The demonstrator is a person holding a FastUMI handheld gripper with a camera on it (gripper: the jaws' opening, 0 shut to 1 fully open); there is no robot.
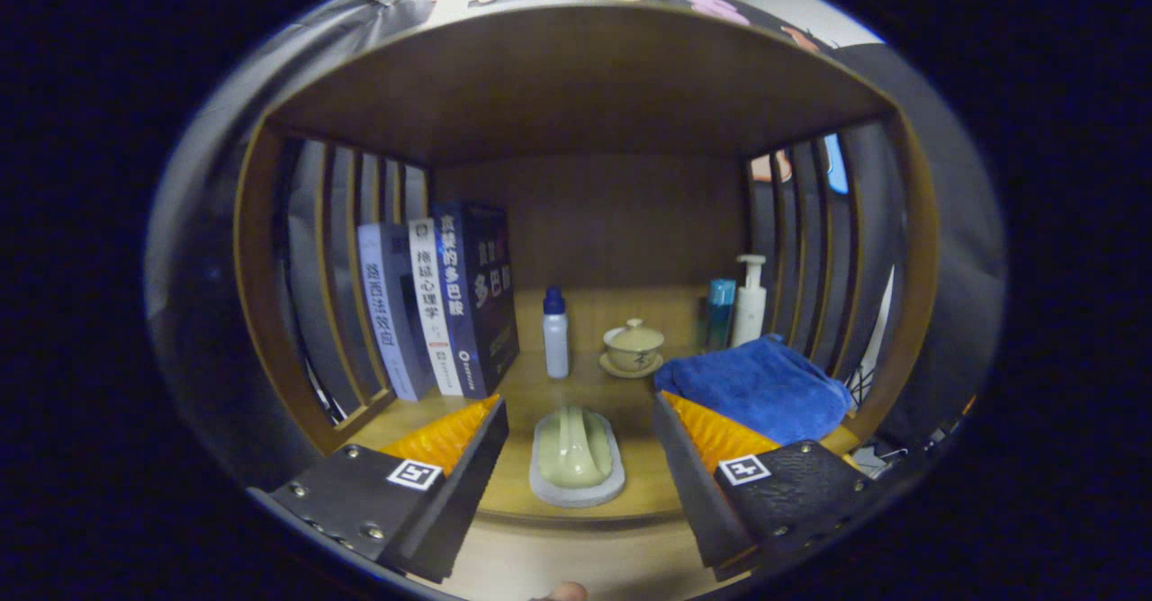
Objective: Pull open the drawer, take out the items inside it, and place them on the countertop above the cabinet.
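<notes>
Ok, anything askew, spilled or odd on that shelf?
Nothing stands out. Books upright, bottle and lidded cup standing, blue towel folded, brush flat between the open gripper's fingers.

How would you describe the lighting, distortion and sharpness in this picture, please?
Gripper view: fisheye bends the shelf's slats and top board outward; light is dim and warm, darkest under the top board; books, bottle and scrubber stay fairly sharp; the open gripper looms large, no glare.
</notes>
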